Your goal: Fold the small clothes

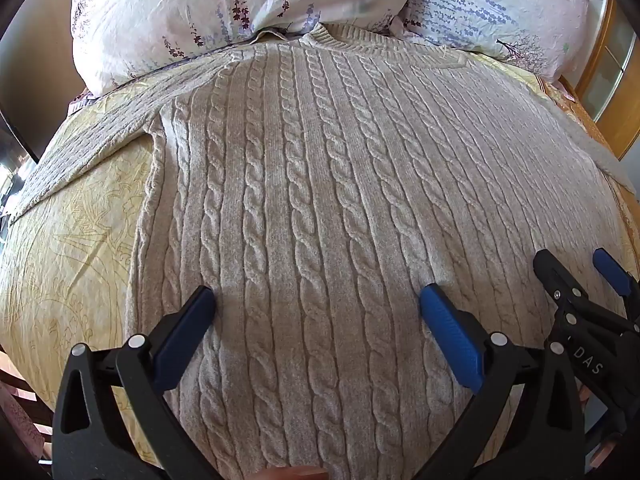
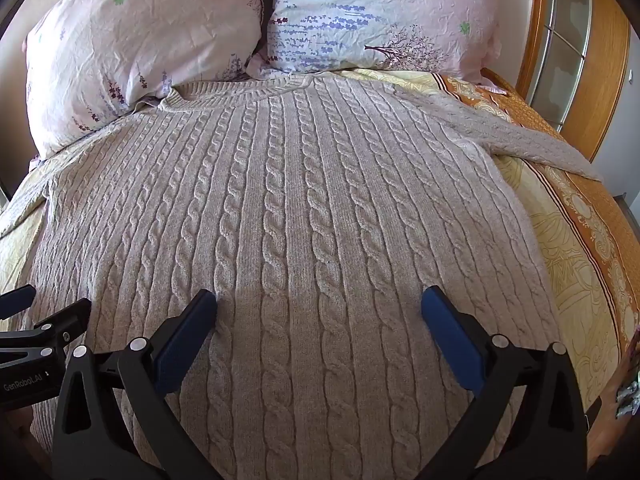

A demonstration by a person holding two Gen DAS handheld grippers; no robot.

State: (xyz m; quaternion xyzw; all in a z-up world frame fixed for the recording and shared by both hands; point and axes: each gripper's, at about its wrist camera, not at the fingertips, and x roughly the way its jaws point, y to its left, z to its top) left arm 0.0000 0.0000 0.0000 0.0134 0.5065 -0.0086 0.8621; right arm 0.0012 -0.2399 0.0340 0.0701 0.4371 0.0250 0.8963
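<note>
A beige cable-knit sweater lies flat on the bed, neck toward the pillows, one sleeve spread out to the left. The right wrist view shows the same sweater with its other sleeve stretched to the right. My left gripper hovers over the lower part of the body, open wide, nothing between its blue pads. My right gripper hangs beside it, also open and empty. The right gripper's fingers show at the right edge of the left wrist view.
Two floral pillows lie against the head of the bed just past the sweater's neck. A yellow patterned bedspread covers the bed, with an orange border on the right. A wooden door frame stands at far right.
</note>
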